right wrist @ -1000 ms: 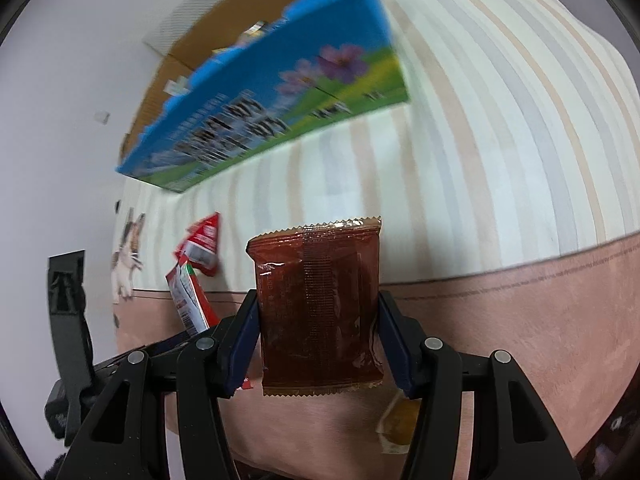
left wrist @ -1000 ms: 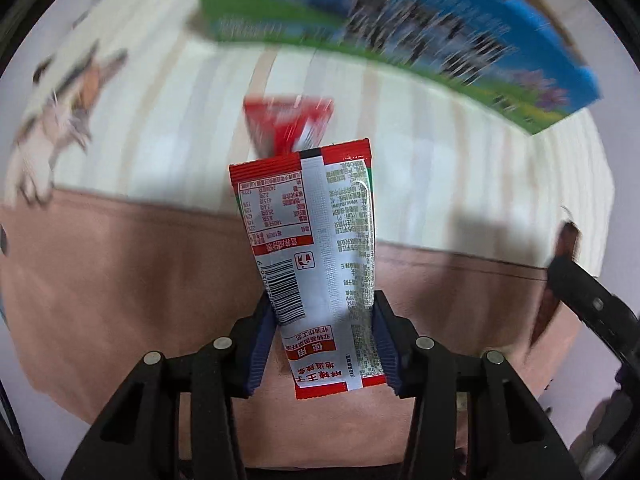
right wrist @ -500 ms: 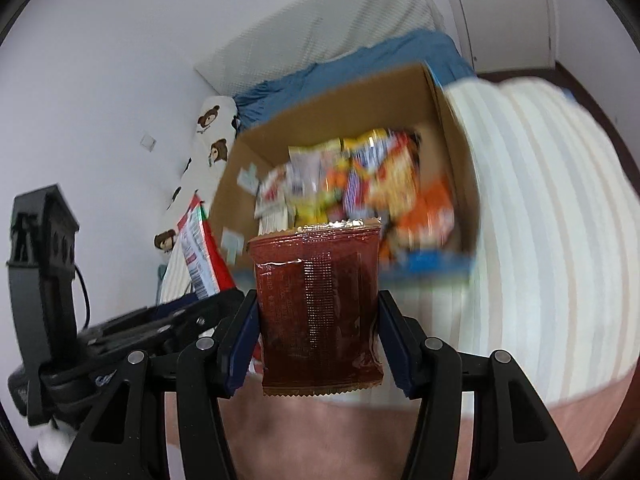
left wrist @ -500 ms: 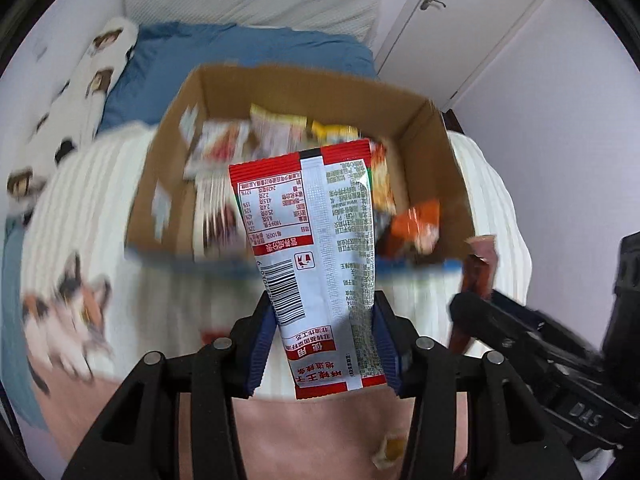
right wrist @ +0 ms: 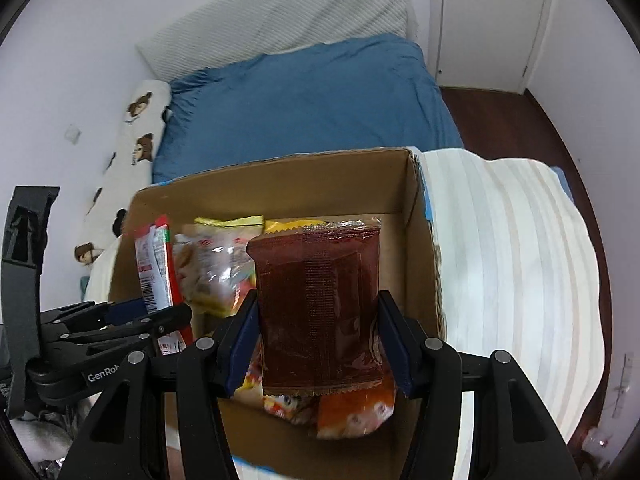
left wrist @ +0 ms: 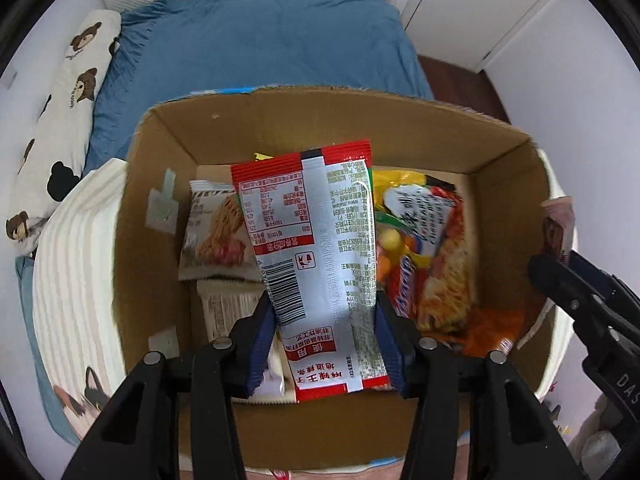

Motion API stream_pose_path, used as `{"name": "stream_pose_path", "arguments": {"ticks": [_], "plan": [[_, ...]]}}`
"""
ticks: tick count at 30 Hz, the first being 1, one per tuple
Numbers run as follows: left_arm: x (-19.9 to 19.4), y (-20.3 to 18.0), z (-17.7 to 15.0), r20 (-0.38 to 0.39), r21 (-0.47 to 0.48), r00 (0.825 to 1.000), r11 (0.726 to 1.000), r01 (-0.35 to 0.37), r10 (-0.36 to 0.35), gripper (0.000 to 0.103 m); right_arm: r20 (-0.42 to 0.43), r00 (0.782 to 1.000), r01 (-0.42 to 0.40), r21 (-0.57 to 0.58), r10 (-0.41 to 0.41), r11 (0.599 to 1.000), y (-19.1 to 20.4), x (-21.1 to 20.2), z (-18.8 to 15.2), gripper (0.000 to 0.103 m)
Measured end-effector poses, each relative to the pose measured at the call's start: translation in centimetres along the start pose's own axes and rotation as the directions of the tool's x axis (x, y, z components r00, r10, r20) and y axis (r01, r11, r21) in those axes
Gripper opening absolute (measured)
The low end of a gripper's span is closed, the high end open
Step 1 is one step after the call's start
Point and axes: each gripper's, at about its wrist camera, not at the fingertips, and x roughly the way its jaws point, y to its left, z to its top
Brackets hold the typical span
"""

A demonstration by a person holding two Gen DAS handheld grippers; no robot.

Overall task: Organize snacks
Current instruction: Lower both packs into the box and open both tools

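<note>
An open cardboard box with several snack packets inside lies below both grippers. My left gripper hangs over the box's middle, pointing down. A red and white snack packet stands between its blue pads, which still touch it as the jaws open. My right gripper is shut on a dark brown snack packet over the right part of the box. The left gripper and its packet show at the left of the right wrist view.
The box rests on a bed, on a cream striped blanket. Beyond it lie a blue duvet and a long bear-print pillow. A white door and dark wood floor are at the far right.
Both grippers have travelled with their packets from over the striped blanket, beside the box's printed outer wall, to above the open box. Its inside has come into view.
</note>
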Motion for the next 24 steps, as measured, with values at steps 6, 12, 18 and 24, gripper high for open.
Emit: {"name": "stream_pose_path", "arguments": {"ticks": [6,12,18,24], "plan": [[3.4,1.3,1.6,-0.092,-0.063,0.995,0.998,0.033,-0.038,0.069,-0.091,0.995,0.044,0.06,-0.039,0.997,-1.2,3.8,0.8,0.079],[3.2,1.6,1.3,-0.062,-0.063,0.998,0.998,0.017,-0.02,0.098,-0.12,0.99,0.073,0.042,-0.068,0.996,-1.4,5.3,0.4,0.098],[1.5,1.7,0.6,-0.01,-0.068,1.0,0.997,0.02,-0.02,0.098,-0.129,0.99,0.057,0.036,-0.052,0.998,-0.9,4.2,-0.7,0.098],[-1.8,2.1,-1.5,0.086,-0.074,0.996,0.997,-0.014,0.02,0.098,-0.121,0.992,0.018,0.021,-0.016,1.0,-0.3,2.9,-2.7,0.098]]}}
